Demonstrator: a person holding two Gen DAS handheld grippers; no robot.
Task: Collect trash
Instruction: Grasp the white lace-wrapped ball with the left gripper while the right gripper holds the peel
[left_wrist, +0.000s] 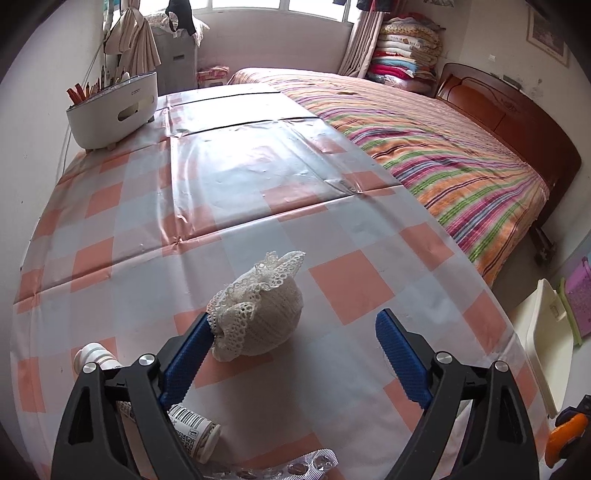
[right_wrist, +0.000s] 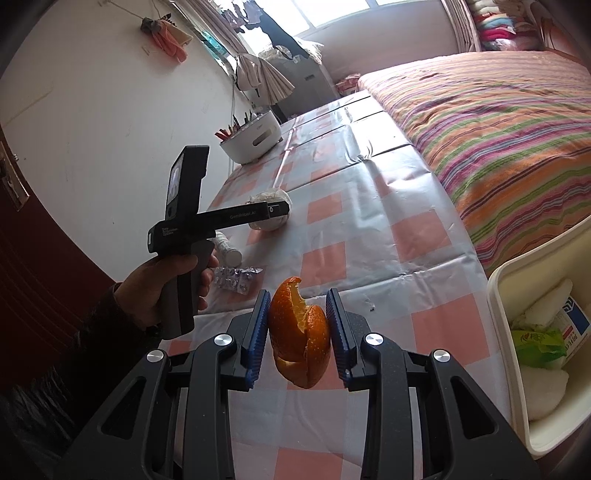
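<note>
The bed (left_wrist: 443, 147) with its striped cover runs along one side, and beside it the worktop (left_wrist: 240, 184) under a checked plastic cloth carries everything I am clearing. At its far end stands a white caddy (left_wrist: 110, 114) of pencils, which I judge is not trash. Off the near edge, beside my right hand, sits the white bin (right_wrist: 517, 280), already holding a green wrapper and some white packaging.

My right gripper (right_wrist: 297, 325) has its fingers drawn narrow on a piece of orange peel (right_wrist: 299, 332), lifted clear of the cloth. This is the carrying step, I reckon: the peel is picked up but not yet over the bin, so the next move there calls for a swing to the right above the bin's rim before the fingers let go.

My left gripper (left_wrist: 291, 350) points down at a crumpled white lace thing (left_wrist: 255, 310) lying on the cloth. The fingers stand wide around it; one pad touches the frill, the other is well clear (so nothing is held yet). Closing them evenly should take it, since it looks soft and light.

Smaller bits wait nearer me: a white pill bottle (left_wrist: 192, 432) on its side and a foil blister sheet (left_wrist: 295, 465), flat and likely awkward to pinch.
</note>
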